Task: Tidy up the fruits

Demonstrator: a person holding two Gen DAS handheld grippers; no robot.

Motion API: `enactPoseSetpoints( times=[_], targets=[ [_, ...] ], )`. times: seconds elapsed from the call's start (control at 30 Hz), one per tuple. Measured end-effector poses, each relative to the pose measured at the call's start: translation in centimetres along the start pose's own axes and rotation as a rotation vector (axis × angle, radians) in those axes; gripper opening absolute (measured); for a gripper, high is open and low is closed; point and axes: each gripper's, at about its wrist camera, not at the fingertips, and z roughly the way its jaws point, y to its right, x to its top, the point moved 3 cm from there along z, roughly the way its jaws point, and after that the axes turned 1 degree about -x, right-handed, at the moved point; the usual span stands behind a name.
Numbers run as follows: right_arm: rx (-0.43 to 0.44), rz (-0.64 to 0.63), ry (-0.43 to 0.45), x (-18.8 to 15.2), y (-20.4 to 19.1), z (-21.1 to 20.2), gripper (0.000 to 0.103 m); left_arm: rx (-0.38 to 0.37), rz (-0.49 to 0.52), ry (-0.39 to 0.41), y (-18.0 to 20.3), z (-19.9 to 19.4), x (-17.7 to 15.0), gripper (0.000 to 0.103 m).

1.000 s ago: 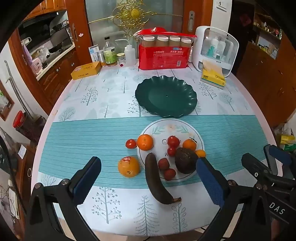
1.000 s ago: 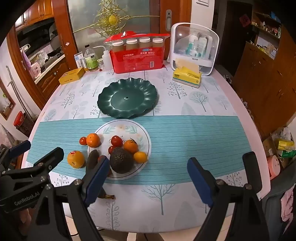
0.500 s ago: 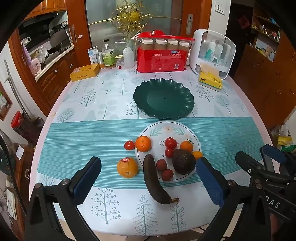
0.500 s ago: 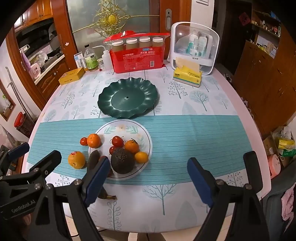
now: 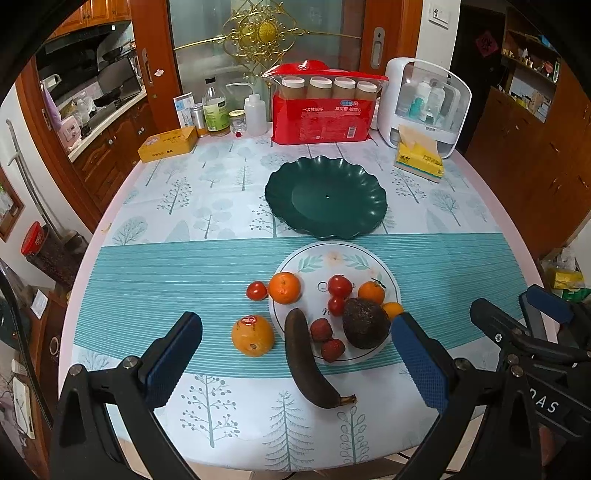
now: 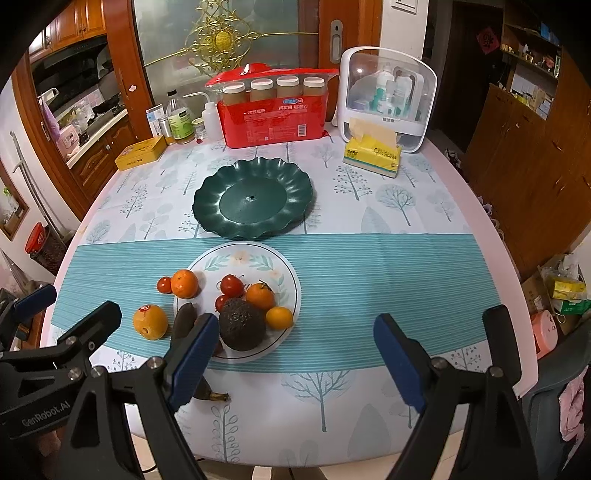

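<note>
Both grippers, left (image 5: pixel 295 360) and right (image 6: pixel 295 354), hang spread wide, holding nothing. Ahead of the fingers, the white plate (image 5: pixel 369 254) holds avocado (image 5: pixel 365 323), tomatoes, tangerines, lychees; green plate (image 5: pixel 295 195) beyond sits bare.

**Room and background, both wrist views**

Round table (image 5: pixel 177 206) under a tree-print cloth with a teal striped band. Behind it, a frosted glass door (image 5: pixel 207 44) bearing a gold ornament (image 5: pixel 264 31). Left: wooden kitchen cabinets (image 5: pixel 107 158). Right: wooden cupboards (image 6: pixel 532 147) and a dark doorway (image 6: pixel 469 66). Artificial indoor light.
</note>
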Motion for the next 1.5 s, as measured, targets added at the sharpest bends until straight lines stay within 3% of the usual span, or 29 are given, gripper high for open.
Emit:
enactPoseSetpoints(
  times=[1.5],
  targets=[
    [0.006, -0.027, 0.018, 1.7, -0.5, 0.1, 0.087, 0.064, -0.026, 0.002, -0.1, 0.0, 0.5, 0.102]
  ],
)
